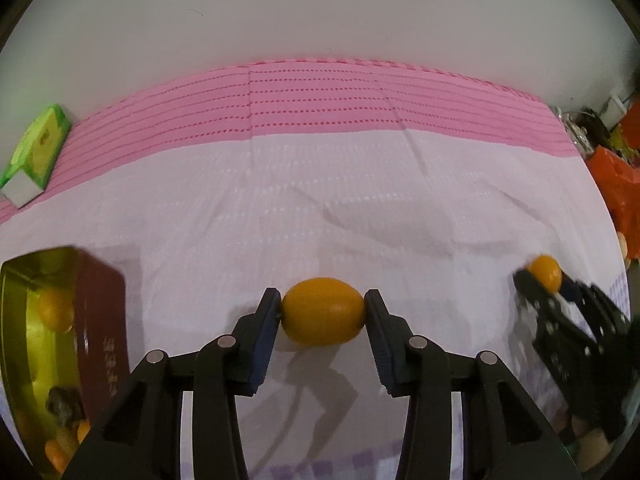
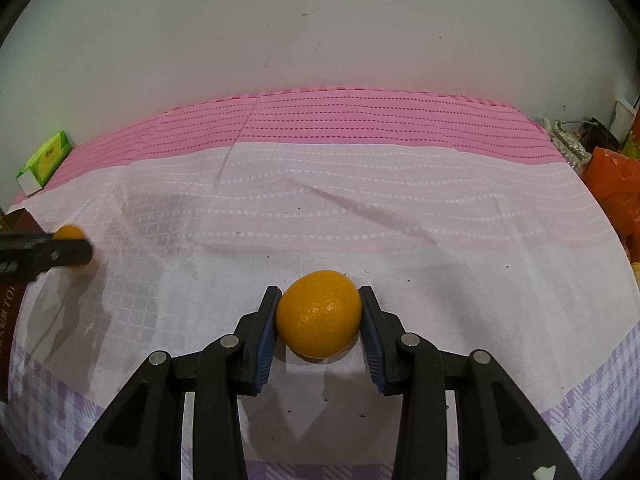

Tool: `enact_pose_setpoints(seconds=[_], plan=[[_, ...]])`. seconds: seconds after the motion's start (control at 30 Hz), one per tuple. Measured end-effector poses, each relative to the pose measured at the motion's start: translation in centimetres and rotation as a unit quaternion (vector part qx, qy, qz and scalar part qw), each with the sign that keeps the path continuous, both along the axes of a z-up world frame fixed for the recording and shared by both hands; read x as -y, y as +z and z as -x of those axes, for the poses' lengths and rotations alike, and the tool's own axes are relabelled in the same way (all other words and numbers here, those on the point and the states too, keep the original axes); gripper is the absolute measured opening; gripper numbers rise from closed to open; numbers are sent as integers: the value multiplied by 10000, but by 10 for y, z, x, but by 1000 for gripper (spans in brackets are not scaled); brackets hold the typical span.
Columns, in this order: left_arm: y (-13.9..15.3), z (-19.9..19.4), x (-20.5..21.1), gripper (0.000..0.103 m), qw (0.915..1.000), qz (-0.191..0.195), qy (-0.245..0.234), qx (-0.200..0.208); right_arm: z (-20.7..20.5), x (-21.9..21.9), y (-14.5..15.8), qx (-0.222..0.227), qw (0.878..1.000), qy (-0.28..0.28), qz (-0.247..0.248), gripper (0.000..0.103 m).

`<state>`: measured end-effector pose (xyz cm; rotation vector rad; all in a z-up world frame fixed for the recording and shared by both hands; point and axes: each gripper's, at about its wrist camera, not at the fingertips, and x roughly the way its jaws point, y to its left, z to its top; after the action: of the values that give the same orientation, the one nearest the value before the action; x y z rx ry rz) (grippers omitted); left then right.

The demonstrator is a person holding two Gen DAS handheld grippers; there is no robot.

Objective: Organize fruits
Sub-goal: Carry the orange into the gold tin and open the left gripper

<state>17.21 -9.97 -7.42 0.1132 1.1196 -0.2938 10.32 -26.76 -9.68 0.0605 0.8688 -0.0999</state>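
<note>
My left gripper (image 1: 322,300) is shut on a smooth oval orange fruit (image 1: 323,320), pads pressing its two ends just above the white cloth. A dark red tin (image 1: 102,320) with a gold inside stands open at the lower left and holds several small orange fruits (image 1: 56,310). My right gripper (image 2: 319,296) is shut on a rounder, dimpled orange fruit (image 2: 319,320) close over the cloth. In the left wrist view that right gripper (image 1: 550,286) shows at the right edge with its fruit (image 1: 544,270). In the right wrist view the left gripper's fingers (image 2: 60,254) and its fruit (image 2: 70,233) show at the left edge.
A pink and white cloth (image 1: 320,208) covers the table up to a pale wall. A green carton (image 1: 38,152) lies at the far left by the wall. An orange plastic bag (image 2: 612,184) and clutter sit past the table's right edge.
</note>
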Motion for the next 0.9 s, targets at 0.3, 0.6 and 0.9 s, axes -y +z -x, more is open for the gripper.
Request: enact_pose_setpoints(seconds=[0.3,0.6,0.9], plan=[[7,37,-21,44,10000,-49,74,44,0,-1,-1,-7,10000,1,51,36],[25,56,-55,44,9992,13,357,149,0,-1,-1,-11,10000,2,71,36],[58,64,-95,44,9967,144,665,436,1,-2,0,-11,10000,7,82,36]])
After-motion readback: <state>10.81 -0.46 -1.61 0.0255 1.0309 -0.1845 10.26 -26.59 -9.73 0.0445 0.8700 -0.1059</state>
